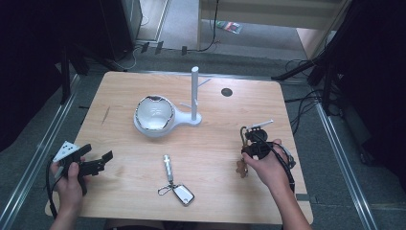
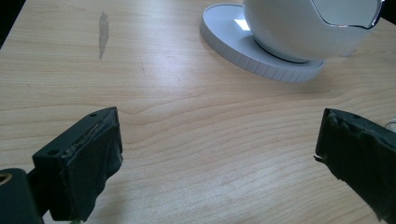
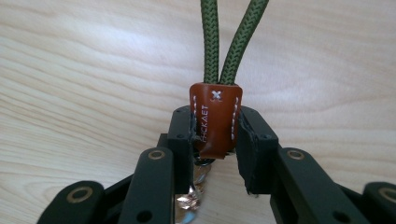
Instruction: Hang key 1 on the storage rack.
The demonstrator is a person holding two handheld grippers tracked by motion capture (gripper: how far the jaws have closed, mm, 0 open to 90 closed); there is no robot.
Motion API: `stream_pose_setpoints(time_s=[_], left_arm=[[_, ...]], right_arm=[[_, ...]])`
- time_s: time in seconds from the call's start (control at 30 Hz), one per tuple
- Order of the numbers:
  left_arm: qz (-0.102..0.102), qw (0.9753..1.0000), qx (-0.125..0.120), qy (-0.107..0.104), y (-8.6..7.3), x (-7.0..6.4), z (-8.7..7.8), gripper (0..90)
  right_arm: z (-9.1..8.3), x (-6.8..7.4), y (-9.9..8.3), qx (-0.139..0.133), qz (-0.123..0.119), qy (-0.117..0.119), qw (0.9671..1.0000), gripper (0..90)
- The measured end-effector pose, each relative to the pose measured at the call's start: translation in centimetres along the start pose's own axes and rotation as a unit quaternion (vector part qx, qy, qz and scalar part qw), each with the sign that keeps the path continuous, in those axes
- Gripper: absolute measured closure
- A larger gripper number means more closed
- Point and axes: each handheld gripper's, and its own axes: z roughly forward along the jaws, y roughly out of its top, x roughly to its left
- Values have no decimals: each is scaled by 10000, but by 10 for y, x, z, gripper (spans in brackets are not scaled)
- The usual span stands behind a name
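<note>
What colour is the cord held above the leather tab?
Olive green cord, clearest in the right gripper view.

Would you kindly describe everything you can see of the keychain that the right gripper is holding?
The keychain has a brown, leather-looking tab with white stitching, a small stitched cross and stamped lettering. A doubled olive-green braided cord rises from the tab's top. Below the tab something shiny and metallic hangs, partly hidden. The right gripper clamps the tab from both sides. In the high view the cord loops on the wooden table beyond the hand.
</note>
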Motion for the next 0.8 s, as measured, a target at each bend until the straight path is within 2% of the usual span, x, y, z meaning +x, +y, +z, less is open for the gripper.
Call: stream_pose_setpoints(time_s=[0.03,0.17,0.2,0.37,0.4,0.47,0.5,0.53,0.63,0.77,0.8], left_arm=[[-1,10000,-5,5,0,0,0,11],[1,10000,-5,5,0,0,0,11],[2,10000,-7,5,0,0,0,11],[6,10000,-3,1,0,0,0,11],[6,10000,-9,-1,0,0,0,11],[11,10000,-17,-3,0,0,0,11],[22,10000,-13,7,0,0,0,11],[25,10000,-19,6,0,-1,0,11],[33,10000,-16,5,0,-1,0,11],[37,10000,-16,7,0,-1,0,11],[36,10000,-14,6,0,-1,0,11]], right_arm=[[0,0,0,0,0,0,10000,697],[-14,2,1,-495,17,179,9986,698],[-14,2,1,-495,17,179,9986,698],[-26,5,2,-904,20,301,9954,697],[-31,6,3,-1144,60,373,9927,697],[-33,6,3,-1242,73,372,9915,697],[-35,6,3,-1361,70,385,9899,697],[-38,6,4,-1555,38,450,9868,697],[-43,7,5,-1917,64,494,9802,697],[-49,9,8,-2232,47,645,9726,696],[-51,11,9,-2346,11,687,9697,696]])
